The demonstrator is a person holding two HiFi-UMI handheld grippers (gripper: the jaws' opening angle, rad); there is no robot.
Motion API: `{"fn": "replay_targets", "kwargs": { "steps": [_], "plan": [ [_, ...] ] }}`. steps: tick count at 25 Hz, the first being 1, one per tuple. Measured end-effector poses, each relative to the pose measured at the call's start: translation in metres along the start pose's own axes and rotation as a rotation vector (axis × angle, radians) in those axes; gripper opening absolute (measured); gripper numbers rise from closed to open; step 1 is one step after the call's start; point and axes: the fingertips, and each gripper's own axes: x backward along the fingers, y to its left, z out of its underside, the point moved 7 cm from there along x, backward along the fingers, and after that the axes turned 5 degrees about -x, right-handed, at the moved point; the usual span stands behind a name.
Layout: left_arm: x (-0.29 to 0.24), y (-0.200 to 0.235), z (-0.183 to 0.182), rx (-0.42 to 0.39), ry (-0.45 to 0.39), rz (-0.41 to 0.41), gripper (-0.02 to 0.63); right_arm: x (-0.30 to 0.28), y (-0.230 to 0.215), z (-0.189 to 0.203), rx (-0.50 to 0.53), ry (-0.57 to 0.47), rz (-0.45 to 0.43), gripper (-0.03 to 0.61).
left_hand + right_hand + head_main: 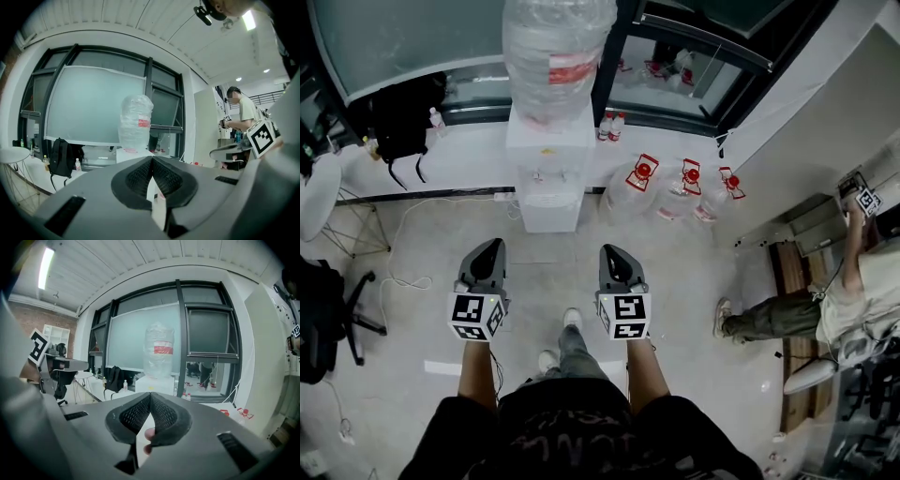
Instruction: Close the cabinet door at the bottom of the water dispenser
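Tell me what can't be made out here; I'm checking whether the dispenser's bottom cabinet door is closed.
Head view: the water dispenser is seen steeply from above; its cabinet door is too small to judge.
Left gripper view: the left gripper hides the dispenser's lower half.
Right gripper view: the right gripper does likewise.

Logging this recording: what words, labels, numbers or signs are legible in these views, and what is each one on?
No text reads in any view.
Red label on the dispenser's bottle: print too blurred.
Red-and-white labels on the spare bottles: too small.
Print on the person's dark shirt: illegible.
Marker cubes: square patterns only, no letters.
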Motion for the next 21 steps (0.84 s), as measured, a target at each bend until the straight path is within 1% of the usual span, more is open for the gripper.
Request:
{"fn": "replay_targets", "kwargs": {
  "steps": [5,10,13,21],
  "plan": [
    [0.020,-0.004,-0.009,-0.003,-0.021,-0.007,0.015,0.020,0.007,-0.006,0.020,-0.020,0.010,0.012],
    [0.036,-0.003,-0.015,-0.013,-0.033,-0.019,0.015,0.033,0.004,-0.009,0.004,-0.037,0.024,0.012],
    [0.041,-0.006,-0.018,-0.024,-0.031,-0.020,0.015,0.041,0.005,-0.008,0.003,-0.038,0.029,0.012],
    [0.051,-0.011,-0.029,-0.038,-0.058,-0.013,0.015,0.052,0.011,-0.011,0.009,-0.043,0.030,0.012]
  ]
}}
